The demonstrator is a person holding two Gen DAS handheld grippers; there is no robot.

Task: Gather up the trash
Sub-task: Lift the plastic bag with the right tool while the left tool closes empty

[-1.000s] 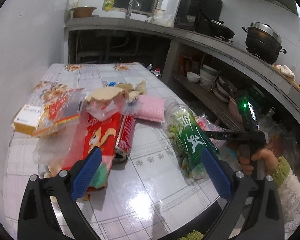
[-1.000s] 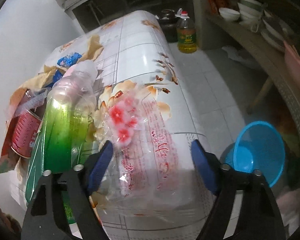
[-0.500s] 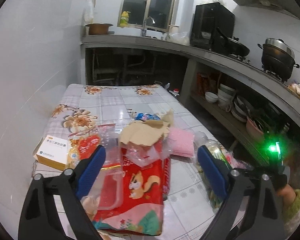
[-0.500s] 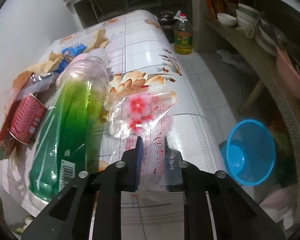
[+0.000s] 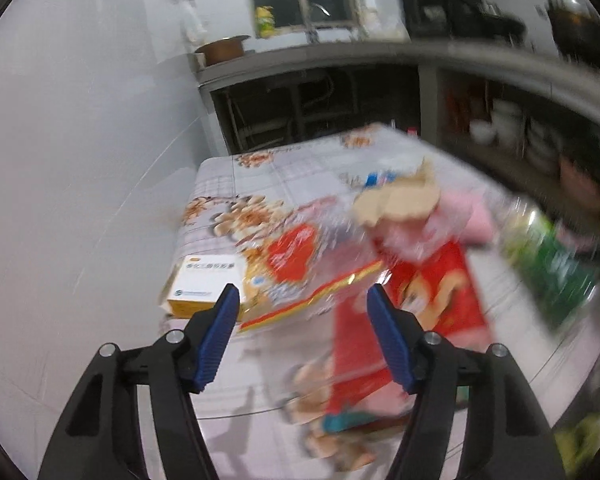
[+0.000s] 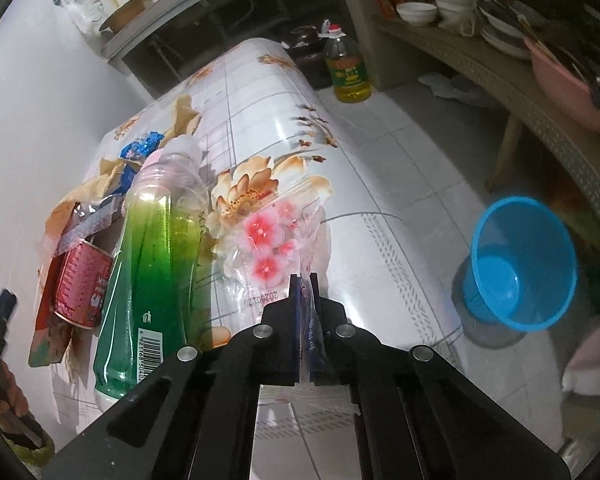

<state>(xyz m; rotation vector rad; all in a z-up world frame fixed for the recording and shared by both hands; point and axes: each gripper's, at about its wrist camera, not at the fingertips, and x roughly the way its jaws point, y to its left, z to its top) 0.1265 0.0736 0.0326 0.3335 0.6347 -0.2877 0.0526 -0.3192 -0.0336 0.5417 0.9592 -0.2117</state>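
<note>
Your right gripper (image 6: 305, 280) is pinching the near edge of a thin clear plastic bag (image 6: 274, 236) with pink flowers printed on it; its jaws are pressed almost together on the film. The bag is lying crumpled on the glossy table (image 6: 260, 92), ahead of the jaws. A smooth green bottle (image 6: 156, 264) is lying left of them. Your left gripper (image 5: 302, 300) is hovering with its jaws spread, holding nothing, before a blurred crinkled red-and-clear wrapper (image 5: 300, 264) and a small cardboard box (image 5: 204, 284).

Dim indoor light with a bright lamp high up in the left wrist view, very blurry there on the right side, sharper in the right wrist view, white glare on the shiny table (image 6: 384, 264), bent dark round edges.
</note>
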